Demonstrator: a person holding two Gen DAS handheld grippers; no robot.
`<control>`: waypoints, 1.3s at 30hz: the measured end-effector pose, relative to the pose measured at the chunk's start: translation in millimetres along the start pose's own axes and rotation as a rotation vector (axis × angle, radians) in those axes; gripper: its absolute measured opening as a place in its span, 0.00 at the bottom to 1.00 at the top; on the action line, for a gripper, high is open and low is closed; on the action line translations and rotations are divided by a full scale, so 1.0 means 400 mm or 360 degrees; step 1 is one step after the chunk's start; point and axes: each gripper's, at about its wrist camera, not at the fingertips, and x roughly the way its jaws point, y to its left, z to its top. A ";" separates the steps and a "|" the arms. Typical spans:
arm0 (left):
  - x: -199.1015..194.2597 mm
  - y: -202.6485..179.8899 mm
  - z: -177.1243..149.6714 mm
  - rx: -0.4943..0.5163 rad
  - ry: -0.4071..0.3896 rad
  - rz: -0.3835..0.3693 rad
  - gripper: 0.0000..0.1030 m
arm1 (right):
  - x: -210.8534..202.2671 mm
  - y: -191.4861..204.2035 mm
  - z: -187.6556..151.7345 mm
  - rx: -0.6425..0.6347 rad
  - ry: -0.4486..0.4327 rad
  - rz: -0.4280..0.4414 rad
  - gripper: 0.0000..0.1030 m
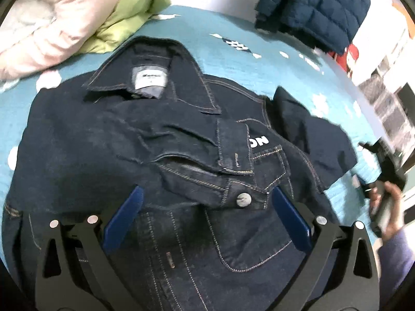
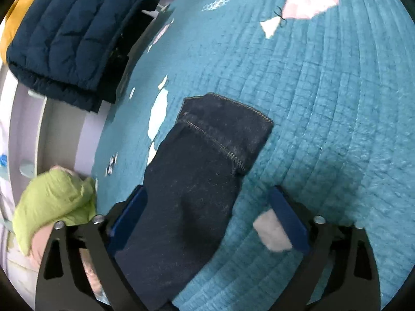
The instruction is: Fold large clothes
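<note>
A dark denim jacket (image 1: pixel 160 140) lies front up on the teal quilted bed (image 1: pixel 233 26), collar toward the far side. One sleeve is folded across its chest, its buttoned cuff (image 1: pixel 233 194) between my left fingers. My left gripper (image 1: pixel 207 207) is open just above the jacket front. My right gripper (image 2: pixel 207 207) is open above the jacket's other sleeve (image 2: pixel 207 155), which lies stretched out on the quilt (image 2: pixel 324 103) with its cuff pointing away. The right gripper also shows at the right edge of the left wrist view (image 1: pixel 384 181), blurred.
A folded navy puffer jacket (image 1: pixel 319 5) lies at the bed's far right, also in the right wrist view (image 2: pixel 70 33). Pink (image 1: pixel 44 33) and lime green (image 1: pixel 129 13) puffer garments are piled at the far left. Shelving (image 1: pixel 389 98) stands beyond the bed's right edge.
</note>
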 end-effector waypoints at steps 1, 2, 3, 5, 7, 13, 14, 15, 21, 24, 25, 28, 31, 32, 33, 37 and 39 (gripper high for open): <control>-0.009 0.012 0.000 -0.0032 -0.0012 -0.0002 0.96 | -0.003 -0.001 0.001 0.0005 -0.0019 0.0042 0.72; -0.024 0.032 0.001 -0.0071 -0.0031 0.0002 0.96 | 0.000 -0.002 0.008 0.0009 -0.0017 0.0092 0.63; -0.033 0.046 0.001 -0.0089 -0.0043 0.0010 0.96 | 0.006 -0.004 0.014 0.0019 0.0000 0.0128 0.61; -0.053 0.075 0.003 -0.0093 -0.0077 0.0071 0.96 | 0.008 0.005 0.025 -0.0030 -0.0034 0.0138 0.57; -0.066 0.100 0.002 -0.0068 -0.0077 0.0133 0.96 | 0.036 0.008 0.031 -0.0039 0.0012 0.0136 0.25; -0.109 0.214 0.002 -0.0213 -0.0105 0.0179 0.96 | -0.004 0.112 0.005 -0.0295 -0.0032 0.0244 0.06; -0.115 0.236 0.004 -0.0205 -0.0112 0.0231 0.96 | -0.022 0.152 -0.008 -0.0369 -0.0040 0.0278 0.06; -0.122 0.259 0.005 -0.0210 -0.0111 0.0268 0.96 | -0.052 0.215 -0.029 -0.0472 -0.0061 0.0327 0.06; -0.195 0.400 -0.014 -0.0321 -0.0140 0.0379 0.96 | -0.158 0.514 -0.198 -0.1014 -0.0148 0.0540 0.05; -0.228 0.465 -0.033 -0.0386 -0.0147 0.0433 0.96 | -0.162 0.637 -0.330 -0.1189 -0.0096 0.0624 0.05; -0.235 0.484 -0.041 -0.0413 -0.0142 0.0440 0.96 | -0.160 0.657 -0.366 -0.1216 -0.0068 0.0646 0.05; -0.254 0.527 -0.066 -0.0480 -0.0144 0.0430 0.96 | -0.114 0.730 -0.531 -0.1303 0.0092 0.0724 0.05; -0.269 0.559 -0.087 -0.0508 -0.0136 0.0427 0.96 | -0.049 0.756 -0.703 -0.1324 0.0284 0.0758 0.05; -0.274 0.569 -0.093 -0.0520 -0.0136 0.0424 0.96 | -0.026 0.757 -0.750 -0.1342 0.0328 0.0743 0.05; -0.278 0.578 -0.100 -0.0534 -0.0136 0.0426 0.96 | -0.009 0.754 -0.793 -0.1371 0.0361 0.0722 0.05; -0.289 0.600 -0.116 -0.0570 -0.0138 0.0415 0.96 | 0.112 0.706 -0.968 -0.1475 0.0529 0.0512 0.10; -0.291 0.605 -0.119 -0.0570 -0.0133 0.0416 0.96 | 0.177 0.666 -1.019 -0.1524 0.0618 0.0362 0.11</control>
